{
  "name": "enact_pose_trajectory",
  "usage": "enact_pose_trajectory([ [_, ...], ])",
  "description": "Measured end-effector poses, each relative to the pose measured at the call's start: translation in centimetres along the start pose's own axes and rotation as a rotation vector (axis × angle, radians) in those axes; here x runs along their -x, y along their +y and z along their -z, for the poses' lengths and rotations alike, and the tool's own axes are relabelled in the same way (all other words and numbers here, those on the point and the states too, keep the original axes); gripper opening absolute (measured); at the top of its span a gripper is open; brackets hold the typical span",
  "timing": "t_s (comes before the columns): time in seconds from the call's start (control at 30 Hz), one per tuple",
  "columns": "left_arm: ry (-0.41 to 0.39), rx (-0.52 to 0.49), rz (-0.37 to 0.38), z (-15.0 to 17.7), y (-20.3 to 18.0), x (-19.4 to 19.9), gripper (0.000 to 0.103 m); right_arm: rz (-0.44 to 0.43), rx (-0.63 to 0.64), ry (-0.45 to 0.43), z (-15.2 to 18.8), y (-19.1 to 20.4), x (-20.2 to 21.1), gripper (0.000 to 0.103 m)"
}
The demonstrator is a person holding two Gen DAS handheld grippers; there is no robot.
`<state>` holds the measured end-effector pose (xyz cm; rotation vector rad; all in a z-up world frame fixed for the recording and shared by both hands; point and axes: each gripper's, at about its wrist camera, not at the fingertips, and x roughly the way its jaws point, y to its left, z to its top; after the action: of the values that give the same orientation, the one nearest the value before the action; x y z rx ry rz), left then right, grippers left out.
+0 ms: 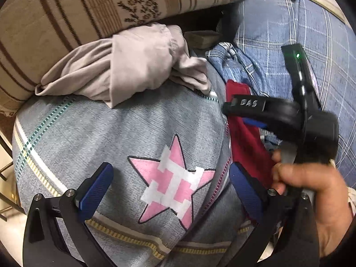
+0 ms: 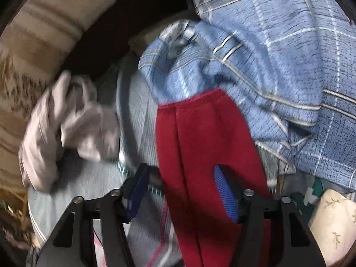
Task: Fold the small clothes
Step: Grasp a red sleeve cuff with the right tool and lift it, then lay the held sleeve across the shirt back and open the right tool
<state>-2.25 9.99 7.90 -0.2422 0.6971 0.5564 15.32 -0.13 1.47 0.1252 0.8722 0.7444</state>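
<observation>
Left gripper (image 1: 171,187) — jaws spread wide, holding nothing, over the grey star-print cushion (image 1: 111,133); right gripper (image 2: 181,191) — jaws wide apart, straddling the red garment (image 2: 200,133), which lies between the cushion and a crumpled blue checked cloth (image 2: 267,66); beige garment (image 1: 124,66) bunched on the cushion's far edge.

A grey cushion with a pink pixel star (image 1: 124,133) sits below a beige brown-striped floral pillow (image 1: 89,6), with blue plaid bedding (image 1: 289,33) to the cushion's right and a cream leaf-print fabric (image 2: 333,227) beyond.
</observation>
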Motion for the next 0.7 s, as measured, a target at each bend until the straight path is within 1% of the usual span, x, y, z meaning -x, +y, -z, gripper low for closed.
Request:
enact_pose_trajectory([
  [0.03, 0.003, 0.001, 0.003, 0.0, 0.0, -0.1, 0.103, -0.004, -0.015, 0.003, 0.0, -0.6, 0.4, 0.015],
  [0.07, 0.002, 0.000, 0.006, 0.0, -0.1, -0.1, 0.103, -0.015, -0.032, 0.010, 0.0, -1.1, 0.7, 0.008],
  [0.13, -0.004, -0.003, 0.008, -0.1, -0.3, -0.1, 0.103, -0.024, -0.063, 0.007, 0.3, -1.8, 2.7, 0.008],
  [0.2, -0.009, -0.002, 0.004, 0.0, -0.3, 0.0, 0.103, -0.043, -0.047, -0.033, 1.1, -1.6, 6.6, 0.008],
  [0.33, -0.020, -0.011, 0.009, 0.4, -0.4, 0.7, 0.103, -0.075, -0.037, -0.151, 3.5, -1.4, 16.5, 0.008],
  [0.4, -0.030, -0.020, 0.012, 0.5, -0.9, 0.8, 0.103, -0.063, -0.044, -0.244, 5.2, -1.8, 23.1, 0.008],
  [0.43, -0.032, -0.029, 0.016, 0.6, -1.2, 1.0, 0.103, -0.060, -0.053, -0.276, 4.7, -1.7, 22.6, 0.008],
  [0.47, -0.030, -0.034, 0.023, 0.6, -1.6, 0.8, 0.103, -0.060, -0.068, -0.305, 5.4, -2.0, 24.4, 0.008],
  [0.57, -0.030, -0.058, 0.047, 1.0, -2.5, 1.1, 0.103, -0.004, -0.117, -0.391, 8.4, -3.7, 30.2, 0.008],
  [0.6, -0.037, -0.066, 0.049, 1.1, -2.8, 1.3, 0.103, 0.021, -0.134, -0.404, 9.6, -4.3, 31.5, 0.008],
  [0.63, -0.045, -0.075, 0.055, 1.2, -3.3, 1.5, 0.103, 0.065, -0.160, -0.413, 11.0, -5.5, 32.8, 0.008],
  [0.7, -0.064, -0.095, 0.071, 1.3, -4.2, 2.0, 0.103, 0.132, -0.209, -0.414, 13.0, -7.8, 34.4, 0.008],
])
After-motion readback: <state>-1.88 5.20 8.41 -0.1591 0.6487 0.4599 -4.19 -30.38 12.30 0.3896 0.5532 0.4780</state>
